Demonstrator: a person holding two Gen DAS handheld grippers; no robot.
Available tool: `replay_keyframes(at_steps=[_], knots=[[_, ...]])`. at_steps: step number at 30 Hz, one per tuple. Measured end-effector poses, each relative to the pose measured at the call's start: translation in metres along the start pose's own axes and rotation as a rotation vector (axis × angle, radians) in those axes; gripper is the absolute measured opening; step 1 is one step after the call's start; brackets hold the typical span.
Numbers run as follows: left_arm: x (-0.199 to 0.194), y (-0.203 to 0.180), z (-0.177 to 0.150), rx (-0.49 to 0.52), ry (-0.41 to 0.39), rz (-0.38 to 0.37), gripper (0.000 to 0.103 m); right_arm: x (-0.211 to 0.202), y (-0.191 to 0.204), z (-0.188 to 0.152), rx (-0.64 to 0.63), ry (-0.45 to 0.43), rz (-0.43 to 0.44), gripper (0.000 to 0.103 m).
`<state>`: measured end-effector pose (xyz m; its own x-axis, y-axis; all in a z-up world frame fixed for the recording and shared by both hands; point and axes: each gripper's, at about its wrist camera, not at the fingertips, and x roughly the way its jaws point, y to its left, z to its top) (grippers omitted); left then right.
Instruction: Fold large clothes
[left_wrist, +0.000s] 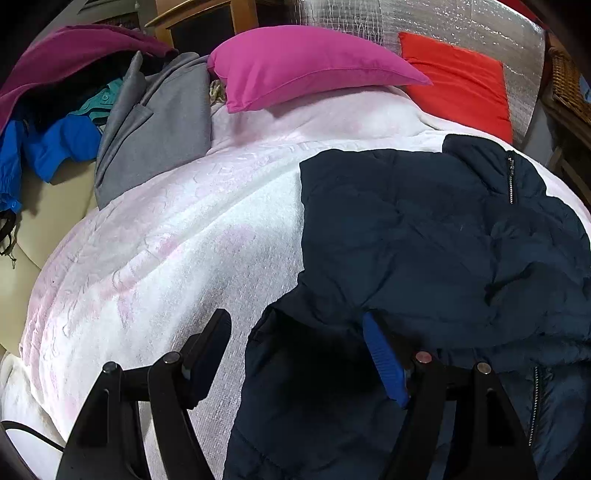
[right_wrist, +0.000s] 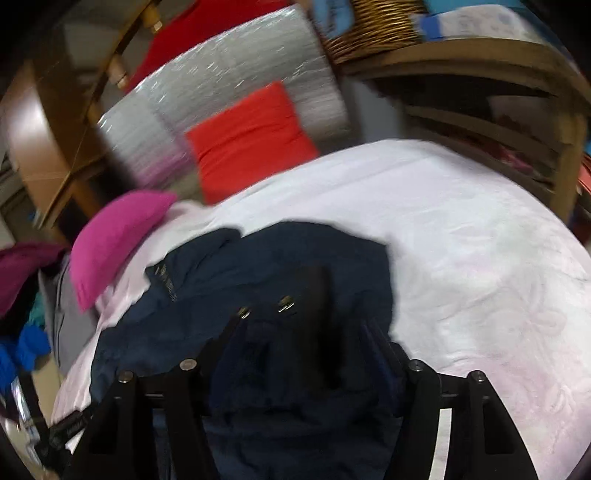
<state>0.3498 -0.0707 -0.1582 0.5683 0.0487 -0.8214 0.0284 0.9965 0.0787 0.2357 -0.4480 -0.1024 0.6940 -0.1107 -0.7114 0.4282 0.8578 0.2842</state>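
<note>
Lying on the white blanket (left_wrist: 177, 236) is the navy jacket (left_wrist: 424, 236), spread over the right side of the bed, collar and zip toward the red cushion (left_wrist: 458, 81). Left hand-held gripper (left_wrist: 295, 350) hangs over the jacket's near edge, fingers wide apart, the blue pad (left_wrist: 384, 362) touching fabric. Right hand-held gripper (right_wrist: 295, 354) sits over bunched jacket cloth; the view is blurred, so I cannot tell whether it is gripping. Pink pillow (left_wrist: 303, 62) and a clothes pile (left_wrist: 110, 110) sit at the far left.

light: bright, even | left wrist: sharp | right wrist: motion-blurred | edges: fisheye-bent, dark corners
</note>
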Motion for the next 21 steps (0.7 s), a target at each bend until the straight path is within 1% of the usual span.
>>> replay_keyframes(at_steps=[1, 2, 3, 4, 5, 7, 10, 14, 15, 16, 17, 19, 21], knots=[[0.001, -0.001, 0.000, 0.005, 0.002, 0.004, 0.074, 0.006, 0.004, -0.003, -0.013, 0.025, 0.005, 0.056], [0.002, -0.001, 0.000, 0.006, 0.002, 0.005, 0.074, 0.014, 0.007, -0.008, -0.023, 0.061, 0.006, 0.055], [0.002, -0.002, 0.000, 0.008, 0.002, 0.006, 0.074, 0.028, 0.010, -0.010, -0.026, 0.116, -0.005, 0.054], [0.003, -0.002, 0.001, 0.011, 0.001, 0.005, 0.074, 0.046, 0.011, -0.015, -0.029, 0.176, -0.037, 0.055], [0.003, -0.003, 0.001, 0.012, 0.001, 0.005, 0.074, 0.055, 0.010, -0.017, -0.034, 0.197, -0.050, 0.055], [0.003, -0.003, 0.002, 0.018, -0.002, 0.007, 0.074, 0.057, 0.014, -0.015, -0.057, 0.197, -0.063, 0.054], [0.002, -0.002, 0.002, 0.029, -0.006, 0.009, 0.074, 0.052, 0.016, -0.013, -0.037, 0.197, -0.049, 0.054], [-0.009, 0.003, -0.002, 0.045, -0.024, -0.003, 0.074, 0.023, 0.011, -0.011, -0.016, 0.149, -0.007, 0.056], [-0.014, 0.006, -0.004, 0.050, -0.032, -0.008, 0.074, 0.014, 0.008, -0.012, -0.012, 0.135, 0.008, 0.063], [-0.019, 0.008, -0.007, 0.055, -0.040, -0.014, 0.074, 0.005, 0.005, -0.013, -0.006, 0.118, 0.022, 0.072], [-0.023, 0.011, -0.010, 0.060, -0.046, -0.018, 0.074, -0.006, 0.001, -0.016, -0.001, 0.102, 0.033, 0.074], [-0.033, 0.018, -0.018, 0.073, -0.063, -0.018, 0.074, -0.031, -0.005, -0.022, -0.009, 0.062, 0.053, 0.075], [-0.046, 0.030, -0.033, 0.080, -0.078, -0.010, 0.075, -0.051, -0.018, -0.026, -0.019, 0.039, 0.053, 0.075]])
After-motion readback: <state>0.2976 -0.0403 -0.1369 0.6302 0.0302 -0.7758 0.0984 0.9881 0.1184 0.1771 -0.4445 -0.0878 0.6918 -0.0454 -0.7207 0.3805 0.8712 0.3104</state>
